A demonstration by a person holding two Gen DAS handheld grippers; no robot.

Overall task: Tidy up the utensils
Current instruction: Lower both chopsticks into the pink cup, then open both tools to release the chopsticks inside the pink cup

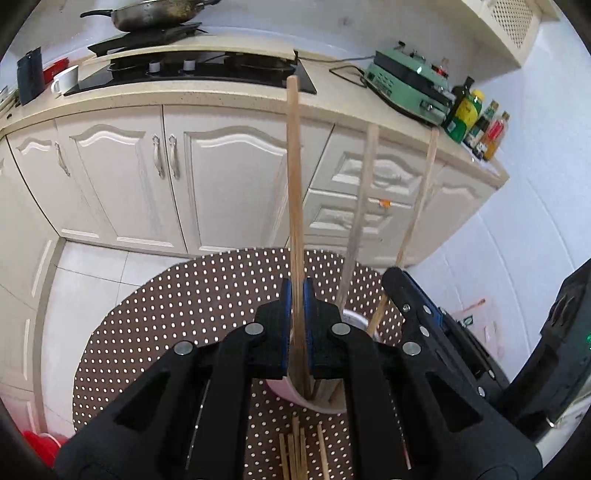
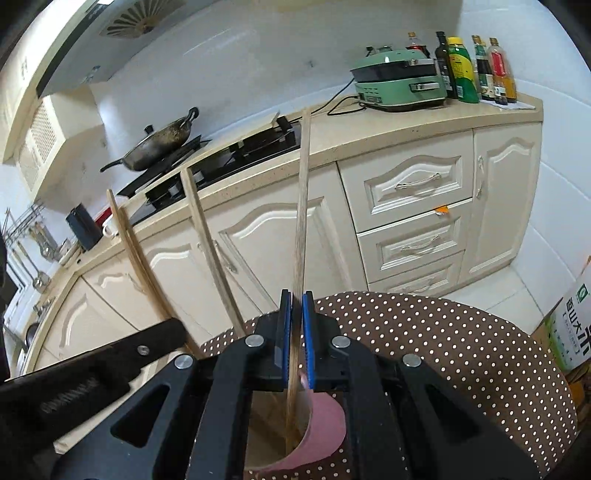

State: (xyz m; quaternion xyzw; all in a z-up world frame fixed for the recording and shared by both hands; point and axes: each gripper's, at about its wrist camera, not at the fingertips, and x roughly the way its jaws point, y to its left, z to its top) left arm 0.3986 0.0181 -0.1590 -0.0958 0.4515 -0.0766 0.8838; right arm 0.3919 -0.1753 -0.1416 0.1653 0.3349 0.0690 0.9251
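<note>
While both tools are closing on chopsticks, the count is running as follows. Left tool [image 1: 296, 291]: its blue pads are pressing on what looks like a pair of chopsticks [image 1: 295, 192], standing nearly upright with the lower ends inside the pink cup [image 1: 295, 397]. Right tool [image 2: 296, 304]: its pads are sitting almost together, gripping a pair of upright chopsticks [image 2: 303, 206] whose lower ends are dipping into the same pink cup [image 2: 325, 421].

In the left wrist view, two more sticks are rising from the cup: one blurred chopstick [image 1: 360, 206] and one leaning chopstick [image 1: 417, 206] beside the right tool's black body. The right wrist view is showing three shafts at left, two close together and one apart.

Loose chopsticks [image 1: 299, 450]: about five or six are lying on the table below the cup; the exact number cannot be told.

The cup is standing on one round table with a brown polka-dot cloth [image 1: 155, 332].

Beyond, the kitchen counter [image 1: 221, 96] is carrying one hob [image 1: 192, 74], one dark wok [image 1: 159, 14], one white mug [image 1: 66, 79], one green appliance [image 1: 406, 85], and five bottles [image 2: 476, 68] standing in a row.
</note>
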